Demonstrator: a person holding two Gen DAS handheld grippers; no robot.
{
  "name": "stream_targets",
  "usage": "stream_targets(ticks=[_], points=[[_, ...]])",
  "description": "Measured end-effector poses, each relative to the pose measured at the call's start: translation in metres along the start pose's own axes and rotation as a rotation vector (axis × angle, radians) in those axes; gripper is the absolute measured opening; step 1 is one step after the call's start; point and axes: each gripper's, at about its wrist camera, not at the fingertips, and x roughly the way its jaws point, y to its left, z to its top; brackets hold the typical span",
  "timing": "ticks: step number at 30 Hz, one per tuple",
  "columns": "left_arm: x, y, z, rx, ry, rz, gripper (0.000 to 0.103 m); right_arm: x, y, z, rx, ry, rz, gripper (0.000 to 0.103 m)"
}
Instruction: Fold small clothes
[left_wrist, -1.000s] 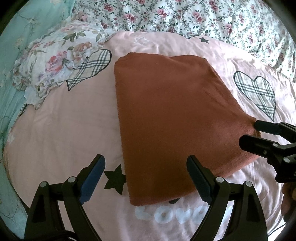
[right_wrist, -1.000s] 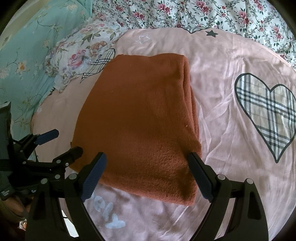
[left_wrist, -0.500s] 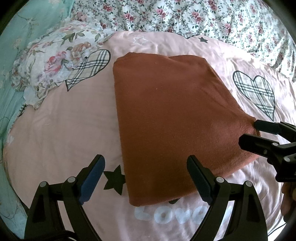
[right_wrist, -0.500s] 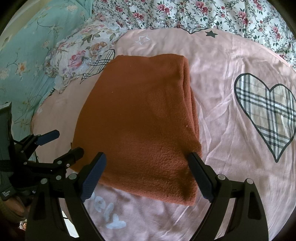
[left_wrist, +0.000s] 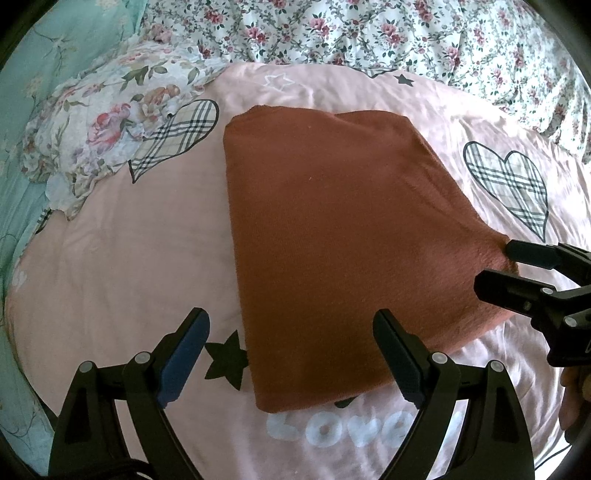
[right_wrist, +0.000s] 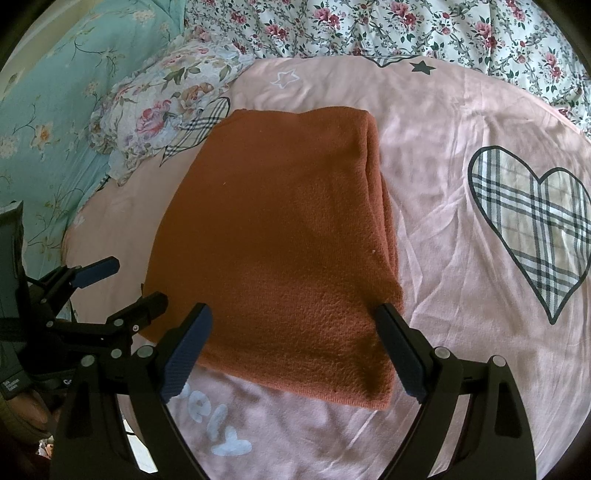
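A rust-brown knitted garment (left_wrist: 332, 236) lies folded into a flat rectangle on a pink bedsheet (left_wrist: 129, 266). In the right wrist view the same garment (right_wrist: 280, 243) shows stacked layers along its right edge. My left gripper (left_wrist: 291, 350) is open, hovering over the garment's near left corner. The right gripper (right_wrist: 295, 350) is open too, held above the near edge with nothing between its fingers. Each gripper shows in the other's view: the right one (left_wrist: 495, 269) at the garment's right corner, the left one (right_wrist: 136, 284) at its left edge.
The pink sheet carries plaid hearts (right_wrist: 532, 225), stars and white lettering (left_wrist: 354, 428). A floral pillow (left_wrist: 107, 125) lies at the far left, a floral quilt (left_wrist: 406, 33) along the back, and teal bedding (right_wrist: 55, 92) on the left. Part of a hand (left_wrist: 572, 398) shows low right.
None of note: the garment lies as before and both grippers stay open, with only a slight drift of the views.
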Motion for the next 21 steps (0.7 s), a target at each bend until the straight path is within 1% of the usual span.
stream_targets(ticks=[21], points=[[0.0005,-0.0014,0.0025,-0.002,-0.002,-0.003,0.091,-0.0007,0.0003,-0.0002,0.004,-0.005,-0.001,0.09]])
